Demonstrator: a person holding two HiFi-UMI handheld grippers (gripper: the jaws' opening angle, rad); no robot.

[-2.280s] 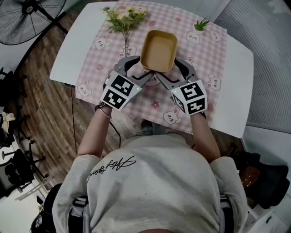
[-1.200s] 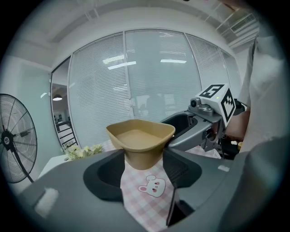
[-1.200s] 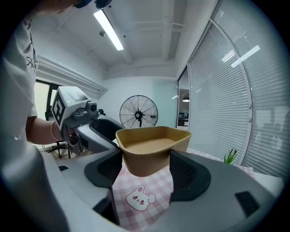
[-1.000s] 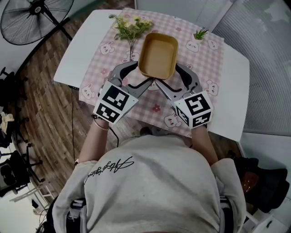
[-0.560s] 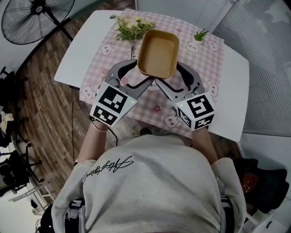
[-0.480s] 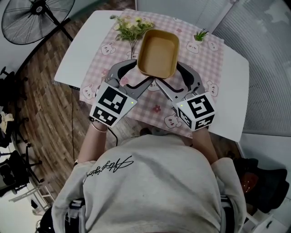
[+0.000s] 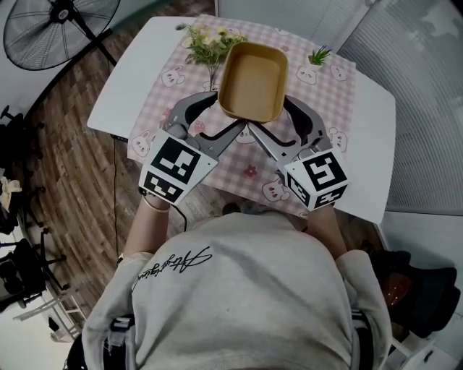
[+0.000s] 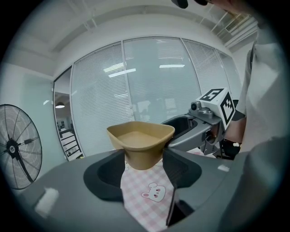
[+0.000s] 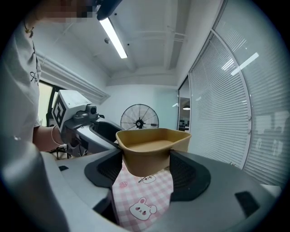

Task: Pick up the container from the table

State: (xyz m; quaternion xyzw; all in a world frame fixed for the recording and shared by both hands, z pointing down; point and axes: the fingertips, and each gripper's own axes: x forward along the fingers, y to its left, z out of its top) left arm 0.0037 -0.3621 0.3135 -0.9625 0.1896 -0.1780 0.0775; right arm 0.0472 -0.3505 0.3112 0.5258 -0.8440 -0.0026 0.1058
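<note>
A tan, empty, rounded-rectangular container point(image 7: 252, 81) hangs in the air above the pink checked cloth point(image 7: 325, 90), held from both near corners. My left gripper point(image 7: 226, 118) is shut on its near left corner, and in the left gripper view the container point(image 8: 141, 144) sits pinched between the two dark pads. My right gripper point(image 7: 271, 121) is shut on the near right corner, with the container point(image 9: 152, 150) wedged between its jaws. The bunny-print cloth shows below it in both gripper views.
A white table point(image 7: 134, 69) carries the cloth. A bunch of flowers point(image 7: 206, 43) lies at the cloth's far left, partly under the container. A small green potted plant point(image 7: 319, 55) stands at the far right. A floor fan point(image 7: 54, 22) stands left of the table.
Both grippers have lifted the container higher off the cloth, so it looks larger and now overlaps the flowers. The grip on both corners is unchanged.
</note>
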